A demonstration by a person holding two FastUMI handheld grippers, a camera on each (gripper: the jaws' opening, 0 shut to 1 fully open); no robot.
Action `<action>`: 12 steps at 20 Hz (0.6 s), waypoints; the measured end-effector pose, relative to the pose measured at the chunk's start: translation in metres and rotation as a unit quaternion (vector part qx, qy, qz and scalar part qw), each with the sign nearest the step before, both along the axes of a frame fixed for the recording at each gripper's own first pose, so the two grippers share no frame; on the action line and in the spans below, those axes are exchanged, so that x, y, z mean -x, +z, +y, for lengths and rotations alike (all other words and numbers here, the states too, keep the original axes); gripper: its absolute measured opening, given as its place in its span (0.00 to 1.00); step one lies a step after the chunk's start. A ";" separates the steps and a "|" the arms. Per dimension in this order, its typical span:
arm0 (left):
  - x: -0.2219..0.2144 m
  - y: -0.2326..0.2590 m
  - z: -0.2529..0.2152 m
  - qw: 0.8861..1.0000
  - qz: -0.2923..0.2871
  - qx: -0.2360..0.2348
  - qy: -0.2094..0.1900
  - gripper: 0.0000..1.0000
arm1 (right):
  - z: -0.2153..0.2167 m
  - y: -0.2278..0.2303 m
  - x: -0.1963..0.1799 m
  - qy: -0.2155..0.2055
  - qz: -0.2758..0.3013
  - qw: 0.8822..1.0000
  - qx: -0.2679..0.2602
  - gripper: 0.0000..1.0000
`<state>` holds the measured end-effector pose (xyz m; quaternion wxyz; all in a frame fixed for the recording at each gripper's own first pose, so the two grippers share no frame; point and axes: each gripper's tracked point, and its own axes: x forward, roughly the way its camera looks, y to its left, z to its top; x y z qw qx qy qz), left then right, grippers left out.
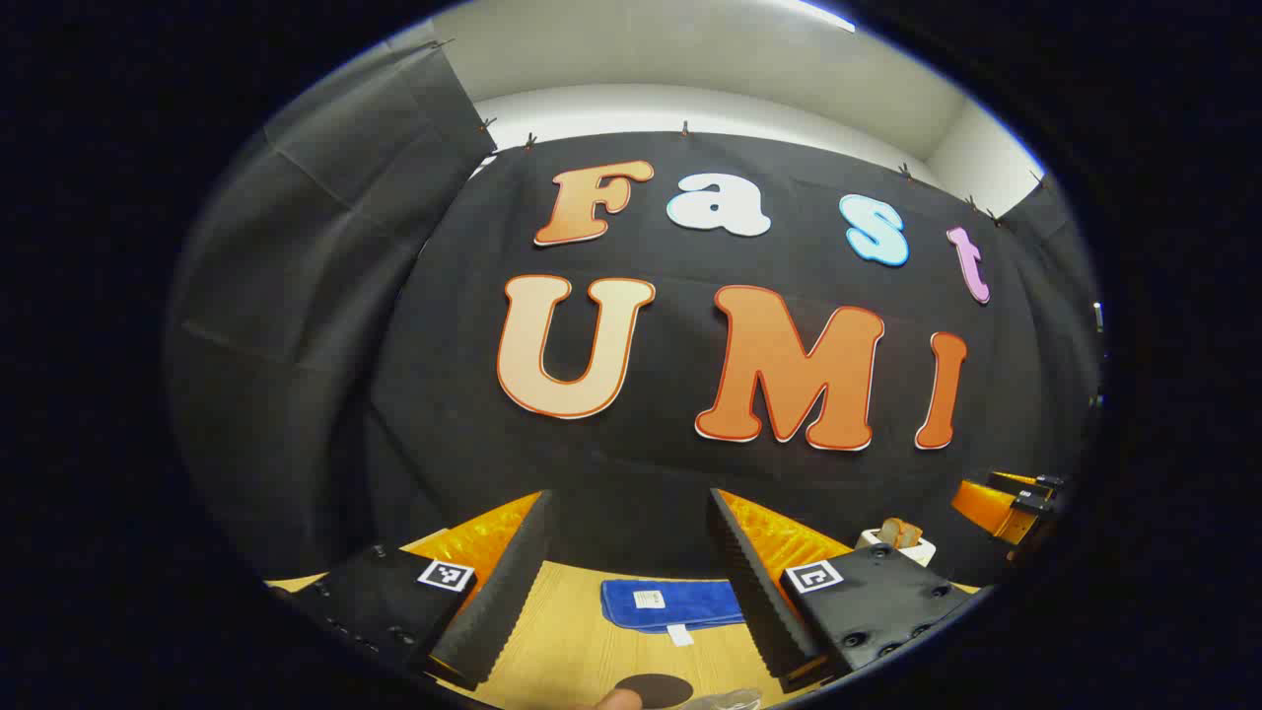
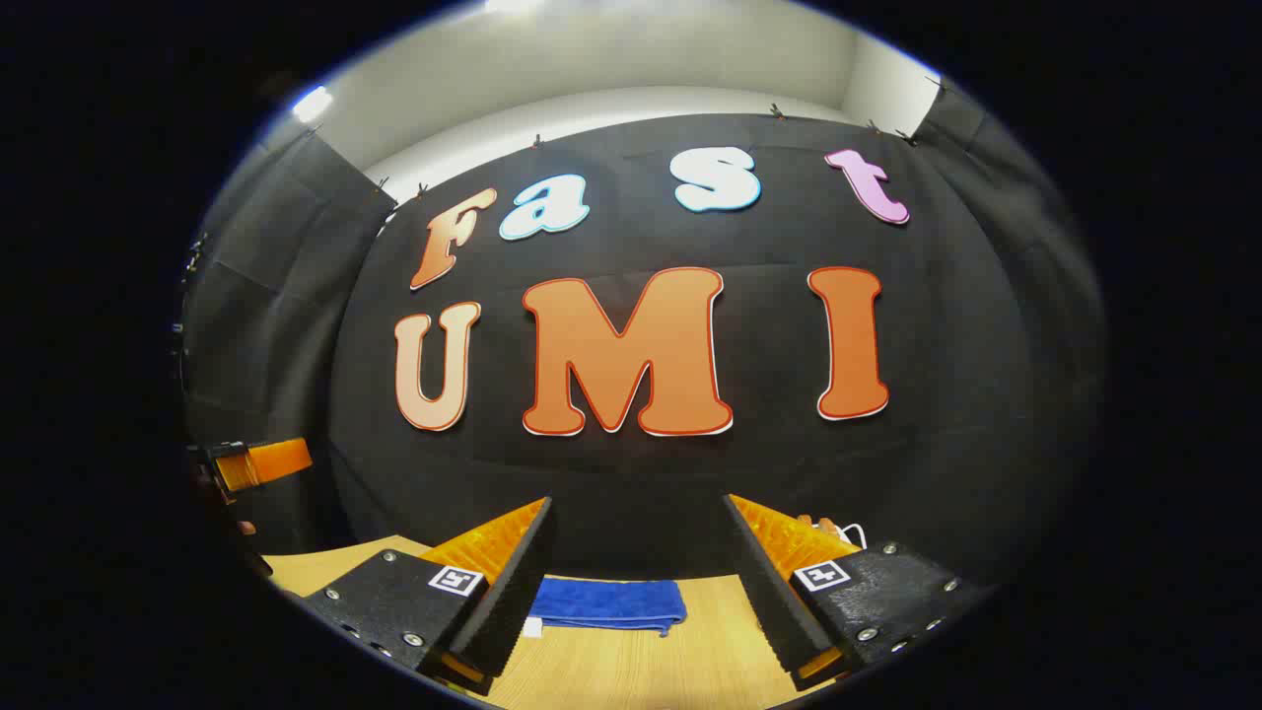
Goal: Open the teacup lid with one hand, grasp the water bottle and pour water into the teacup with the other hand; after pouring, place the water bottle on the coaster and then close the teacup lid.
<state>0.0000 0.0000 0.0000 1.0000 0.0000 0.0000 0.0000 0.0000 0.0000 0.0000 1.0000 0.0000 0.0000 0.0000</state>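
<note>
Wooden table (image 1: 572, 641) is showing beneath both tongs: the left gripper (image 1: 631, 582) and right gripper (image 2: 641, 582) are hanging wide open, holding nothing. A dark coaster (image 1: 659, 688) is lying just below the left's tips, beyond it a blue cloth (image 1: 680, 602). I'd be tilting both downward first to find teacup and bottle.

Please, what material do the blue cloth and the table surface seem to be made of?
The blue cloth looks like soft, matte terry or microfibre: fuzzy nap, rounded folded edges, and a white tag sewn on, seen in the left gripper view. The table shows light wood grain with a smooth, faintly satin finish; solid wood or laminate, I cannot tell.
</note>
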 end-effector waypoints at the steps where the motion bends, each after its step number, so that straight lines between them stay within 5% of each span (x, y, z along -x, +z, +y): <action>1: -0.001 -0.003 0.005 1.000 0.001 -0.009 0.007 1.00 | -0.003 -0.001 0.000 -0.002 0.003 1.000 0.005 0.99; 12: -0.003 -0.016 -0.011 1.000 0.018 -0.016 -0.013 0.99 | 0.003 0.001 0.003 0.023 0.010 1.000 -0.017 0.98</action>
